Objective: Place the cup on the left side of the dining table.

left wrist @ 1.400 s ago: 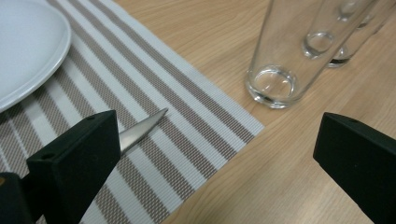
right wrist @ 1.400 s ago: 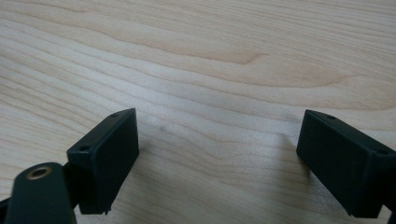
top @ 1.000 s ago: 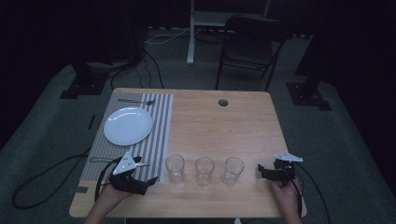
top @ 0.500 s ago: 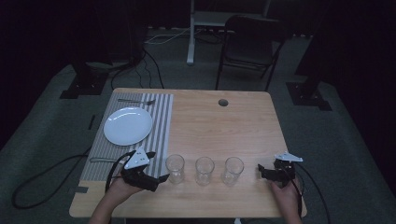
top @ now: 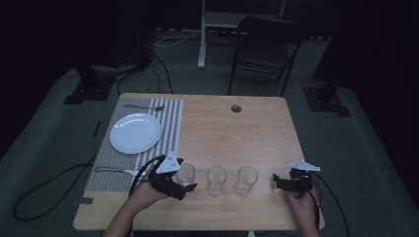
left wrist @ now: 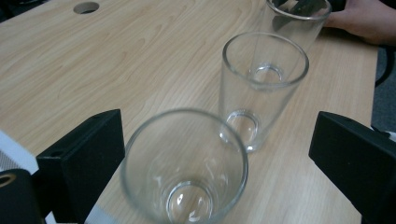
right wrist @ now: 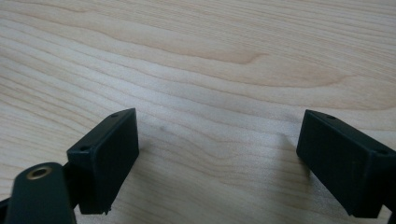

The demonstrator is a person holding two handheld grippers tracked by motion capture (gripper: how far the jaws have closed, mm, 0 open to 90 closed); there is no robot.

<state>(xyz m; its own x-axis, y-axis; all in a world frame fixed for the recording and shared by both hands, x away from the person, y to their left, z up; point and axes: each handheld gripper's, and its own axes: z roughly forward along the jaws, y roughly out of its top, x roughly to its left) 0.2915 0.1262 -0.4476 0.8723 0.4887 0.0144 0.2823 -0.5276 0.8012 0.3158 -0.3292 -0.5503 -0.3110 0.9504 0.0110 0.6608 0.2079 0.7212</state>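
High view: a wooden table (top: 232, 133) carries 3 clear glasses in a row near its 6 o'clock edge. The left glass (top: 186, 174) stands just beside the striped placemat (top: 148, 148), the middle glass (top: 216, 180) and the right glass (top: 246, 179) follow toward 3 o'clock, each apart from its neighbour. A white plate (top: 135, 133) sits on the placemat at about 10 o'clock, with a fork (top: 144, 106) beyond it at the mat's 12 o'clock end and another utensil (top: 116, 171) on the mat toward 7 o'clock.

Left gripper (top: 180, 180) is at the left glass; in the left gripper view its jaws stand released, 1 on each side of that glass (left wrist: 184, 163), not touching it, all 3 glasses upright.

Right gripper (top: 278, 181) rests near 4 o'clock, apart from the right glass. Right gripper view has its jaws spread wide over bare wood, holding nothing.
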